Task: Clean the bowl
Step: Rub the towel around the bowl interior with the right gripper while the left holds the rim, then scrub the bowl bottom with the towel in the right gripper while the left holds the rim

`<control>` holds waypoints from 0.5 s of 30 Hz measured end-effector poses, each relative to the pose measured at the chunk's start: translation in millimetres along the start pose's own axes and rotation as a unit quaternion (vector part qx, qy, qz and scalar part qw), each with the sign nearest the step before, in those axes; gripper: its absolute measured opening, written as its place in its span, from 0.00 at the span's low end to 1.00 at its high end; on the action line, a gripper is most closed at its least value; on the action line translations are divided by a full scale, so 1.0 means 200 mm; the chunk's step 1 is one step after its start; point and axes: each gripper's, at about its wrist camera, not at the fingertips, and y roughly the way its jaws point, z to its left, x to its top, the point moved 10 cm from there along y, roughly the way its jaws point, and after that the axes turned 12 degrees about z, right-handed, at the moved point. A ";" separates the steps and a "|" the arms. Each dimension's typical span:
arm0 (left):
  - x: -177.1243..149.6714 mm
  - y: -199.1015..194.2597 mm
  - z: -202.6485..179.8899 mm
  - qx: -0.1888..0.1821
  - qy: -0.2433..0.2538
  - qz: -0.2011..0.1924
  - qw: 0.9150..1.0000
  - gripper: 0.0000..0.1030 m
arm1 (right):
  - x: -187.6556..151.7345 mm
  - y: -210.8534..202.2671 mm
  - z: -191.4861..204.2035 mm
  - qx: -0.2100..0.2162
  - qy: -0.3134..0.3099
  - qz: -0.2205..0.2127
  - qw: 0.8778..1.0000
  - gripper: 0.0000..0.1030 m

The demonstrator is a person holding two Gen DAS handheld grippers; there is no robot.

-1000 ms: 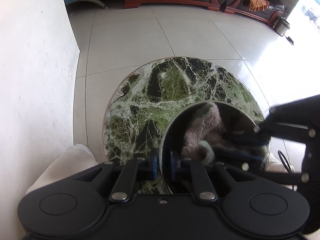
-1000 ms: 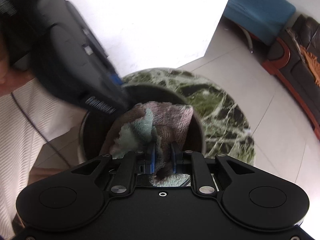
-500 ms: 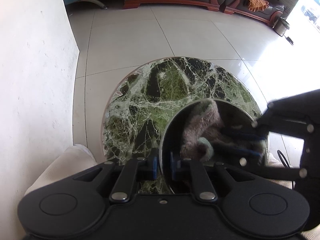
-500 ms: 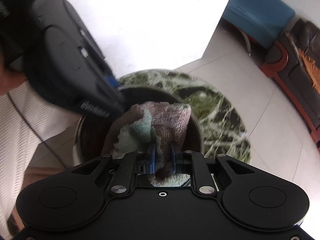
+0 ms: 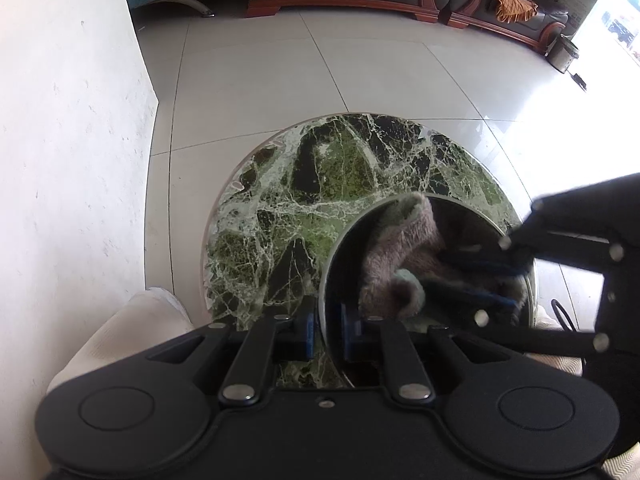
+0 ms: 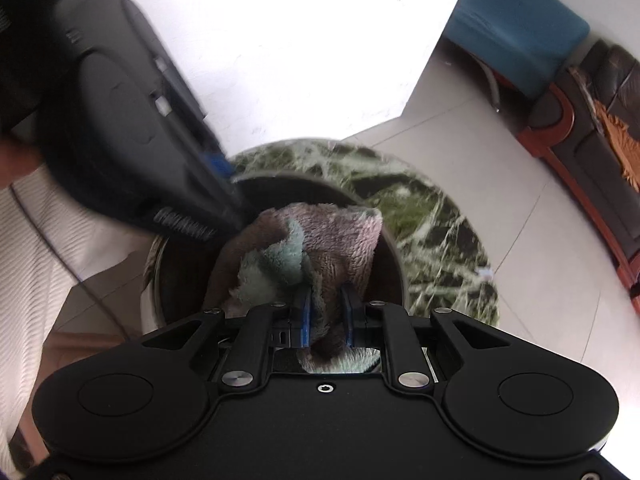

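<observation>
Left tool [image 5: 326,330] pinching bowl [image 5: 332,264] rim, right tool [image 6: 325,316] pinching cloth [image 6: 320,240], lettering unreadable

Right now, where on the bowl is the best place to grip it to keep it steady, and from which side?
Grip the bowl by its thin rim on the near side, coming from above, one finger inside and one outside. The wall is thin and upright there, and the left gripper already pinches it so. The cloth, held by the right gripper, fills the middle, so the near rim is likely the clearest spot.
</observation>
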 end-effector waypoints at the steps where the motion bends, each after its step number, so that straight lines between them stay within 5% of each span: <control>1: 0.00 0.00 0.00 -0.001 0.000 0.000 1.000 0.11 | -0.02 0.00 0.02 0.010 0.000 0.002 1.000 0.15; 15: -0.01 -0.01 0.01 0.001 -0.006 -0.002 1.000 0.11 | 0.02 0.03 0.00 -0.015 -0.013 -0.009 1.000 0.15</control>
